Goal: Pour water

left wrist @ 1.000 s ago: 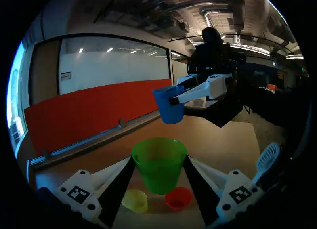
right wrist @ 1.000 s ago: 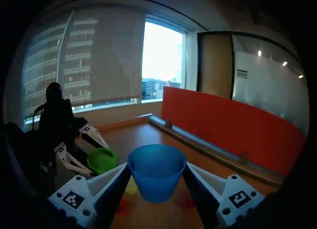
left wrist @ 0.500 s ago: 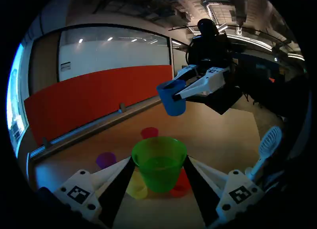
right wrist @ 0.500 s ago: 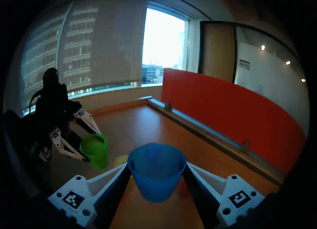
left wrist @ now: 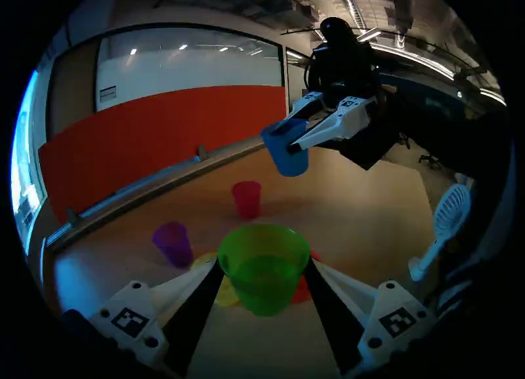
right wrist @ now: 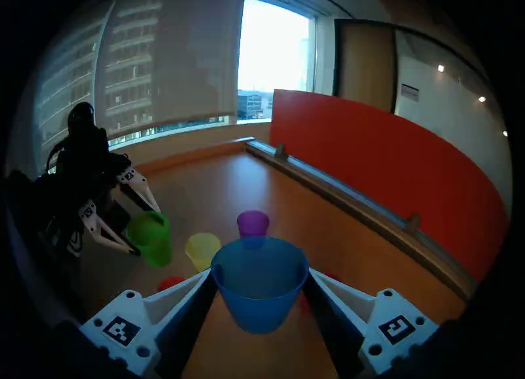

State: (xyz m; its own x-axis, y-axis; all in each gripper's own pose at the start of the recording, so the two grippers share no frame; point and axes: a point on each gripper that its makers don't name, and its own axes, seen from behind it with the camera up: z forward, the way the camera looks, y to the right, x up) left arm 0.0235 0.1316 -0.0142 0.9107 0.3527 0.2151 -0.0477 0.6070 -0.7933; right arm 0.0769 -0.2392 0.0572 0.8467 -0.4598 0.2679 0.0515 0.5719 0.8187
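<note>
My left claw (left wrist: 264, 264) clamped on a translucent green plastic cup (left wrist: 264, 288) part-filled with water, my right claw (right wrist: 260, 277) gripping a blue plastic cup (right wrist: 260, 303)

Translucent green cup (left wrist: 264, 271) upright, part-filled with liquid, held aloft; blue cup (right wrist: 260, 284) aloft too, near upright

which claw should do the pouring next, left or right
Left, probably. The left claw grips the green cup, which looks part full of water. The right claw holds the blue cup, which seems empty, so it suits receiving.
</note>
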